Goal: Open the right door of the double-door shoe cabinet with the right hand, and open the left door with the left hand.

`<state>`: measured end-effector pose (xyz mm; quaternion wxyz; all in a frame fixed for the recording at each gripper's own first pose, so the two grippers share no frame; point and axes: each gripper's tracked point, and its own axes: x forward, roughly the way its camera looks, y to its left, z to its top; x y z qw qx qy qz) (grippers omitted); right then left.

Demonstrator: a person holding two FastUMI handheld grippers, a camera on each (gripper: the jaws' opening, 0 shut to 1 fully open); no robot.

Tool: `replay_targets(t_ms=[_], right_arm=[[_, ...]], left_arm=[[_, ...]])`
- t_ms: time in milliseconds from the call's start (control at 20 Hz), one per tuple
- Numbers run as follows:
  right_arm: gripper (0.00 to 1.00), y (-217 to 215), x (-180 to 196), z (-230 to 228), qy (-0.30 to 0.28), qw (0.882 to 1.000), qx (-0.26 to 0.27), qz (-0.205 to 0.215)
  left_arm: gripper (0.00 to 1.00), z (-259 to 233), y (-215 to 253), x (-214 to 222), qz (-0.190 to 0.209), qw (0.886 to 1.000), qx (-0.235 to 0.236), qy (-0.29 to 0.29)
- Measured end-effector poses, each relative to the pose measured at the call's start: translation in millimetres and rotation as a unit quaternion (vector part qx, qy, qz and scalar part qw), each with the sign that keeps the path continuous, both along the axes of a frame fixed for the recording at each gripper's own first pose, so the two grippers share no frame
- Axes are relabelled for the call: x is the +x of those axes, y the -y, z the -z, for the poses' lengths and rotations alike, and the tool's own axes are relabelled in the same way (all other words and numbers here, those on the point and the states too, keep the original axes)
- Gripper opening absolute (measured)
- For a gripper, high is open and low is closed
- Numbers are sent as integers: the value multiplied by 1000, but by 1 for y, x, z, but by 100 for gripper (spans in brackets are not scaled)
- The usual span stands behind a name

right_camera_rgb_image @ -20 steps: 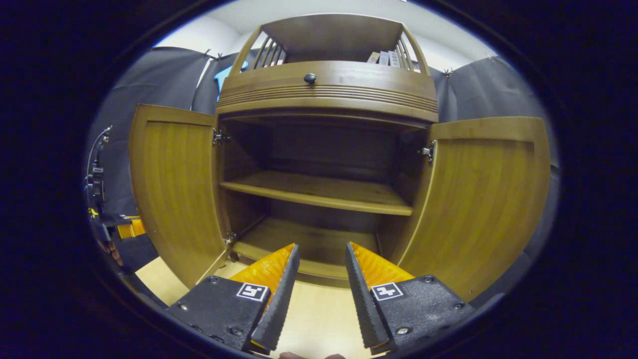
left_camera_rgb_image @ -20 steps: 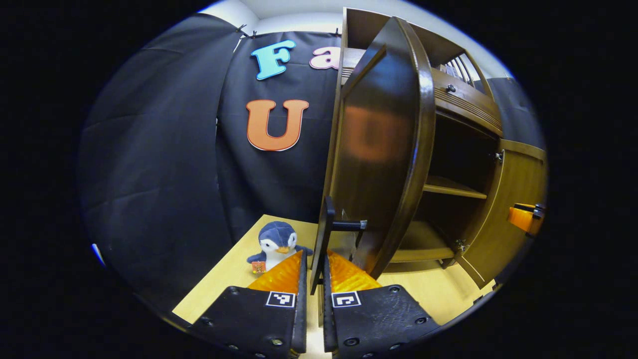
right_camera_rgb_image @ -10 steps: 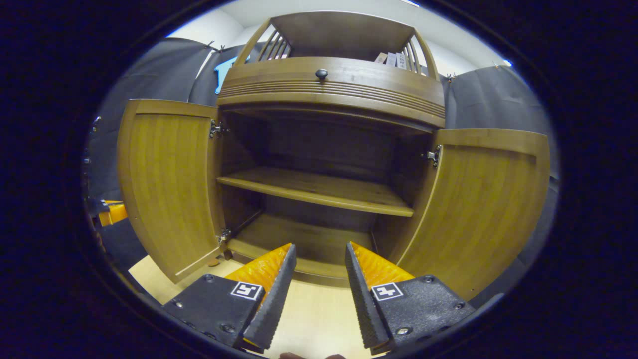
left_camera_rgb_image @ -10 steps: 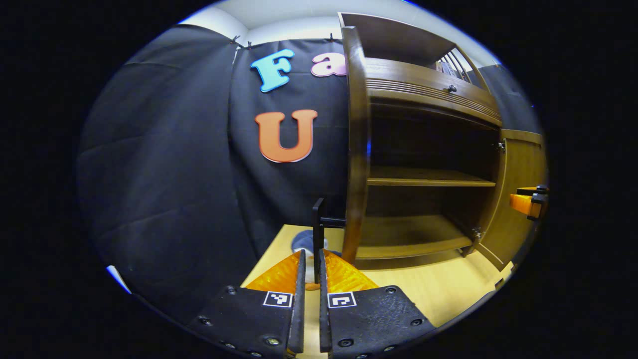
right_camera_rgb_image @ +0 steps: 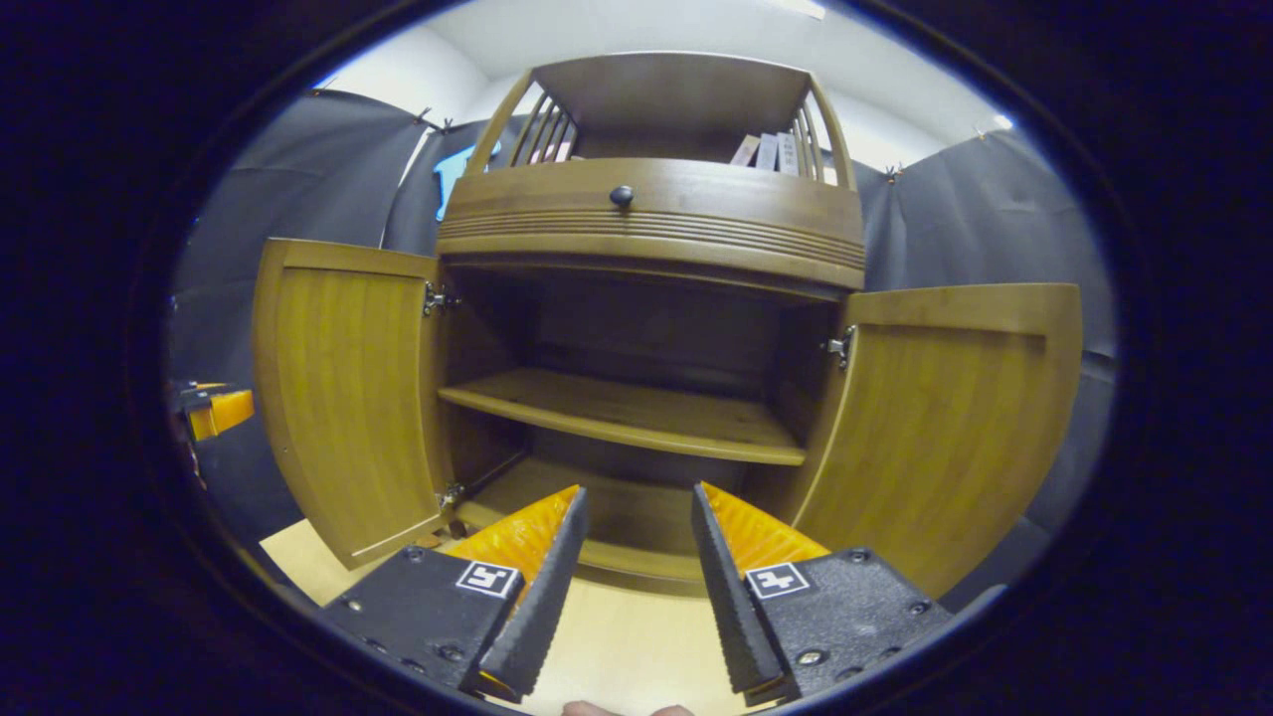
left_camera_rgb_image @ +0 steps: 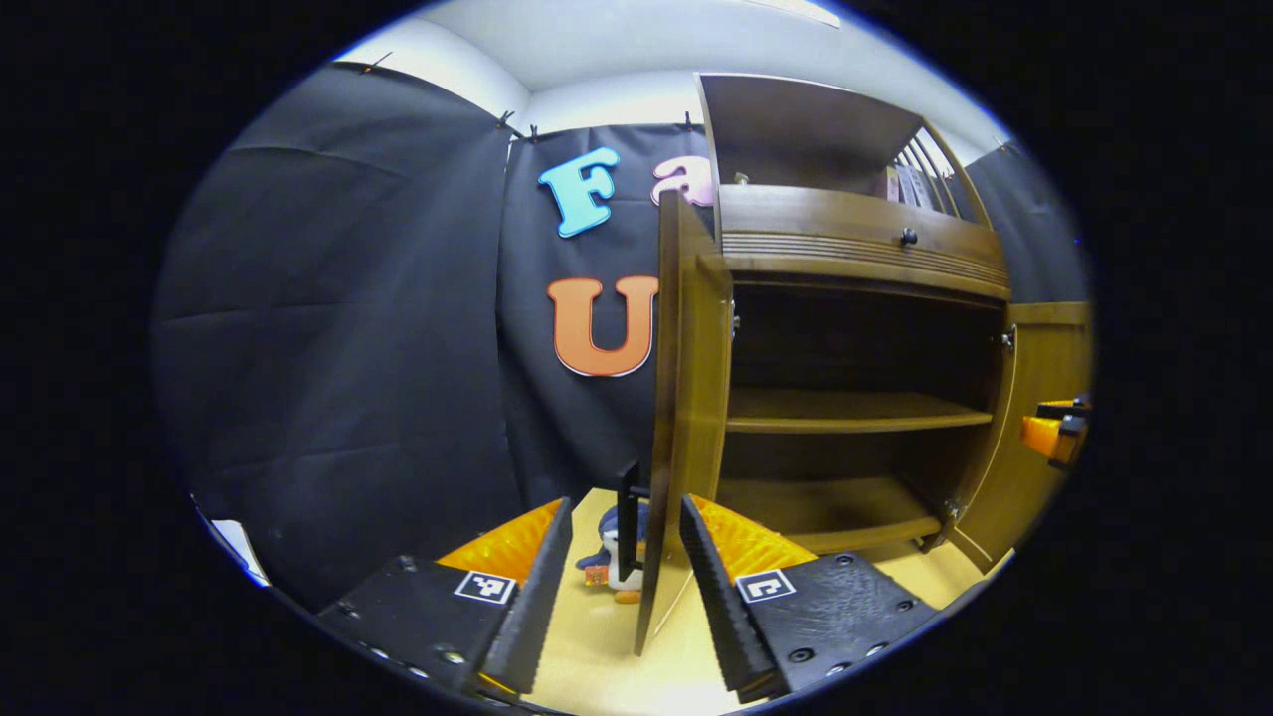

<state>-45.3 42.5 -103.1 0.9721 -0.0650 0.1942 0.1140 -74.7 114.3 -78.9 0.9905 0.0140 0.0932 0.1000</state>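
Both doors of the shoe cabinet are hanging wide open now. Left tongs are sitting spread apart around the left door's black handle, right tongs are gaping too, gripping nothing. Doors are looking stiff, light-swinging wood; that handle's where to grab.

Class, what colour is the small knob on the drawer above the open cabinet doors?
The knob is black; it shows best in the right gripper view.
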Motion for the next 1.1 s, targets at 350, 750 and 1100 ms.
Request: replay_targets(t_ms=[350, 750, 1100], right_arm=[[84, 40, -11, -34, 27, 999, 19, 12], [84, 63, -13, -56, 50, 998, 38, 24], [84, 63, -11, -78, 88, 995, 50, 10]], left_arm=[[92, -45, 86, 4, 42, 998, 0, 56], [100, -61, 161, 7, 98, 993, 6, 72], [100, -68, 173, 5, 98, 992, 11, 76]])
